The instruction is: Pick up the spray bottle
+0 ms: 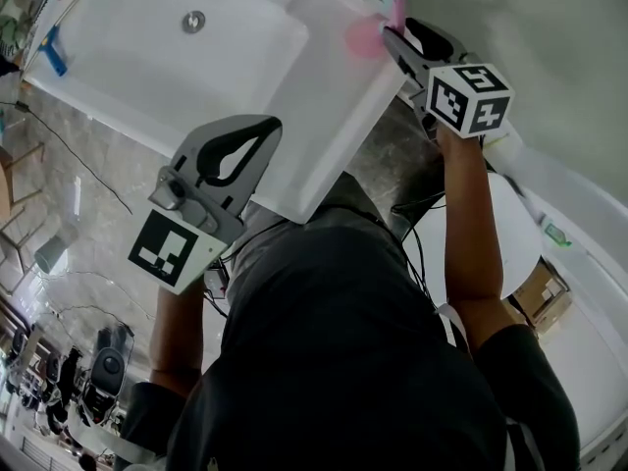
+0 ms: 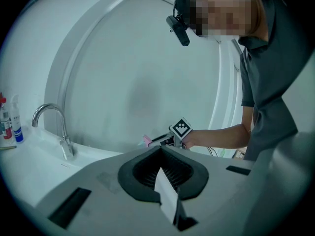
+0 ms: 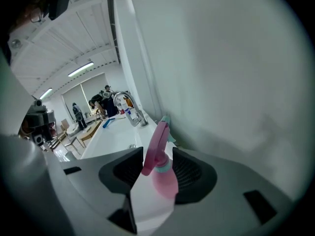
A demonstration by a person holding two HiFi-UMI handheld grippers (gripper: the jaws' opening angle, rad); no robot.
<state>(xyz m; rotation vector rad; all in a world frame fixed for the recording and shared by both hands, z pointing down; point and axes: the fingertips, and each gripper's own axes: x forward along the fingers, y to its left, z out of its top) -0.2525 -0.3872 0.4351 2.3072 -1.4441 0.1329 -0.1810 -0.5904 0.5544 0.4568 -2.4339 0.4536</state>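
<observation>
The pink spray bottle (image 1: pixel 368 35) with a teal collar stands on the back right corner of the white sink counter (image 1: pixel 334 145), against the wall. In the right gripper view the bottle (image 3: pixel 163 173) rises upright between the two dark pads with a gap on each side. My right gripper (image 1: pixel 394 35) is open around it, pads not pressing. My left gripper (image 1: pixel 234 157) hangs open over the counter's front edge, with nothing between its fingers. The left gripper view shows the bottle (image 2: pixel 146 140) far off beside the right gripper's marker cube (image 2: pixel 181 128).
A chrome faucet (image 2: pixel 61 132) stands behind the basin (image 1: pixel 147 77), whose drain (image 1: pixel 193 21) shows at the top. Small bottles (image 2: pixel 10 124) and a blue item (image 1: pixel 54 52) sit at the sink's far end. A white wall runs close behind the bottle.
</observation>
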